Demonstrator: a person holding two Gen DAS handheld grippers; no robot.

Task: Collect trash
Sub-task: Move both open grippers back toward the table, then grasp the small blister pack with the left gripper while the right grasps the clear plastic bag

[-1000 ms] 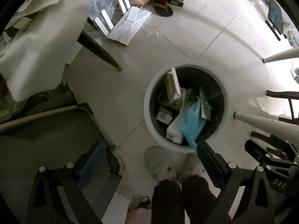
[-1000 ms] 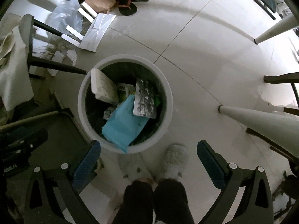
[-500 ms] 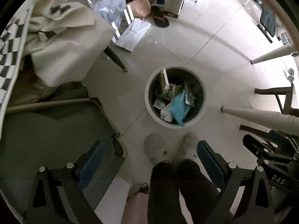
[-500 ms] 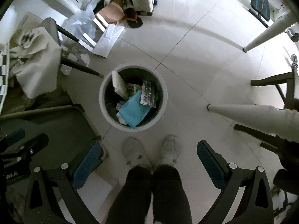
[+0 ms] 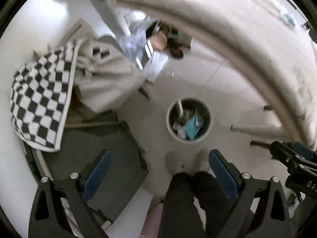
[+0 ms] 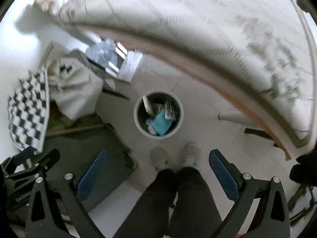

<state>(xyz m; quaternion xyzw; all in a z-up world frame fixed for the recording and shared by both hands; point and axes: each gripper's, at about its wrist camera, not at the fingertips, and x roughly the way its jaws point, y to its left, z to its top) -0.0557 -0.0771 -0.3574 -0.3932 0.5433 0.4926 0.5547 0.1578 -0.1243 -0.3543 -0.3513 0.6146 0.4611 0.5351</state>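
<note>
Trash (image 5: 191, 130) fills a round white bin (image 5: 169, 126) on the pale tiled floor (image 5: 198, 79), well below both grippers. In the left wrist view, a crumpled blue sheet lies on top of paler scraps, with a flat white piece upright at the bin's left wall. The left gripper (image 5: 158, 173) is spread wide and holds nothing; its fingers (image 5: 97, 175) are black with blue textured pads. Dark trouser legs (image 5: 190, 198) and pale fuzzy slippers (image 5: 175, 160) stand just beside the bin. A black-and-white checked cloth (image 5: 39, 103) and a cream cloth (image 5: 105, 79) hang at left. The curved edge of a pale bench (image 5: 247, 45) arcs across the top, blurred. At right, the other gripper's black body bears white letters "DA", cut off.

In the right wrist view, the trash (image 6: 160, 124) shows a silver blister pack beside the blue sheet in the bin (image 6: 138, 123). The right gripper (image 6: 156, 175) is likewise wide apart and empty, its blue pads (image 6: 90, 175) dimpled. The bench (image 6: 198, 29) looks streaked grey-white, with a tan edge.
</note>
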